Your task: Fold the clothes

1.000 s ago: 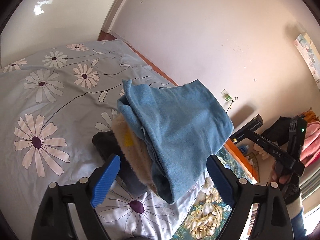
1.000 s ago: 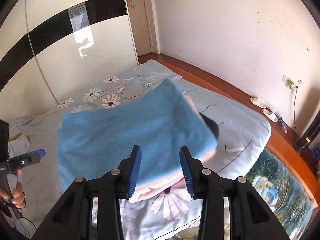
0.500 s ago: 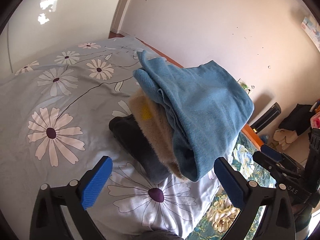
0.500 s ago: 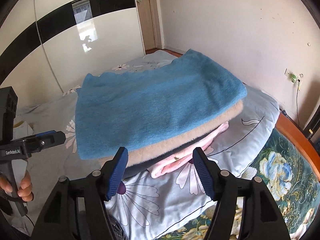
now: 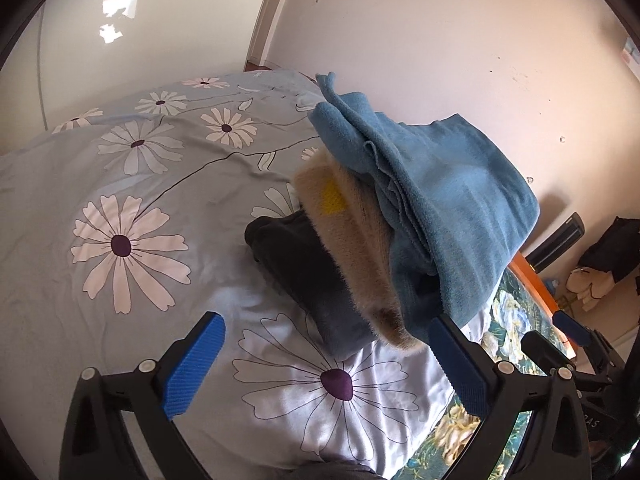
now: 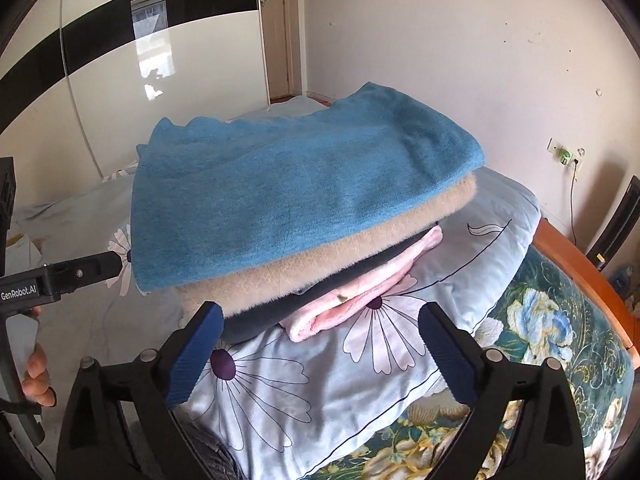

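A stack of folded clothes lies on the bed. A blue garment (image 6: 296, 196) is on top, over a beige fuzzy one (image 6: 336, 252), a dark navy one (image 6: 280, 312) and a pink one (image 6: 360, 300). In the left wrist view the blue garment (image 5: 448, 200) overhangs the beige (image 5: 352, 240) and navy (image 5: 312, 276) pieces. My left gripper (image 5: 328, 364) is open and empty, just in front of the stack. My right gripper (image 6: 320, 352) is open and empty, close before the stack's near side. The left gripper's body (image 6: 60, 276) shows at the left.
The bed has a light blue duvet with white daisies (image 5: 124, 244) and a teal floral sheet (image 6: 560, 340). An orange bed frame (image 6: 592, 276) runs along the right. A wall socket (image 6: 564, 154), glossy wardrobe (image 6: 100, 60) and door (image 6: 276, 32) stand behind.
Both grippers have let go of the blue garment, opened wide and drawn back. The garment now rests on top of the stack.
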A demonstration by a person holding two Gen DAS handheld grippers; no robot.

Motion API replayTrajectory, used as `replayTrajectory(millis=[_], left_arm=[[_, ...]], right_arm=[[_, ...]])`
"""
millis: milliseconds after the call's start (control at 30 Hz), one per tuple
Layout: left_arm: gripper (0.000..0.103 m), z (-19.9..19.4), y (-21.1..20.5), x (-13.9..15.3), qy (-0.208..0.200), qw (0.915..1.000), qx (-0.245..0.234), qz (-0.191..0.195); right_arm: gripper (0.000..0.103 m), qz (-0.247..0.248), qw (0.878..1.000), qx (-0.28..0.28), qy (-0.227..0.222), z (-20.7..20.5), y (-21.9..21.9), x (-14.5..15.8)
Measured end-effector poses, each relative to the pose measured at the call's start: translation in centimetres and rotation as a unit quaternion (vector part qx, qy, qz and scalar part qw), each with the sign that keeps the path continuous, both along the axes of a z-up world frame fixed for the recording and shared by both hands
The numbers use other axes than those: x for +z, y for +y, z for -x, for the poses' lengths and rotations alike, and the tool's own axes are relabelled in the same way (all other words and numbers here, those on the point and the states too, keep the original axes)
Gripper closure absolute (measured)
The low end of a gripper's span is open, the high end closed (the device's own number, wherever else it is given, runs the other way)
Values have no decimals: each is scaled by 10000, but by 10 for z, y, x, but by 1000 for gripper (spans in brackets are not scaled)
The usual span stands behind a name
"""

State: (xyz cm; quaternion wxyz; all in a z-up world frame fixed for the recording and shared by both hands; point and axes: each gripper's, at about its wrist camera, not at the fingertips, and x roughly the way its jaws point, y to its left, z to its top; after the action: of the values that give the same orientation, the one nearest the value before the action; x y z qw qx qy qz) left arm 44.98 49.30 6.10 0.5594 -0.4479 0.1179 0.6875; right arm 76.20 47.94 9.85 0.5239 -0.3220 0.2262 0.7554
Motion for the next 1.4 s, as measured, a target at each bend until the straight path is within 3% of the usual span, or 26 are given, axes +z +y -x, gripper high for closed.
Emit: replayTrajectory(millis=[333,667,1400], left_arm=[[0,-12,-1,0,596,9982,31,101],[0,-29,3,-17,561,9976,-188,370],[0,-37,6,-17,625,9970,-188,423]], right_arm=[[0,-45,10000,-8,-73,3,-4,-3],[0,221,9995,-16,-217,6,-5,-22],[0,399,9987,-96,-287,3,-1,-31]])
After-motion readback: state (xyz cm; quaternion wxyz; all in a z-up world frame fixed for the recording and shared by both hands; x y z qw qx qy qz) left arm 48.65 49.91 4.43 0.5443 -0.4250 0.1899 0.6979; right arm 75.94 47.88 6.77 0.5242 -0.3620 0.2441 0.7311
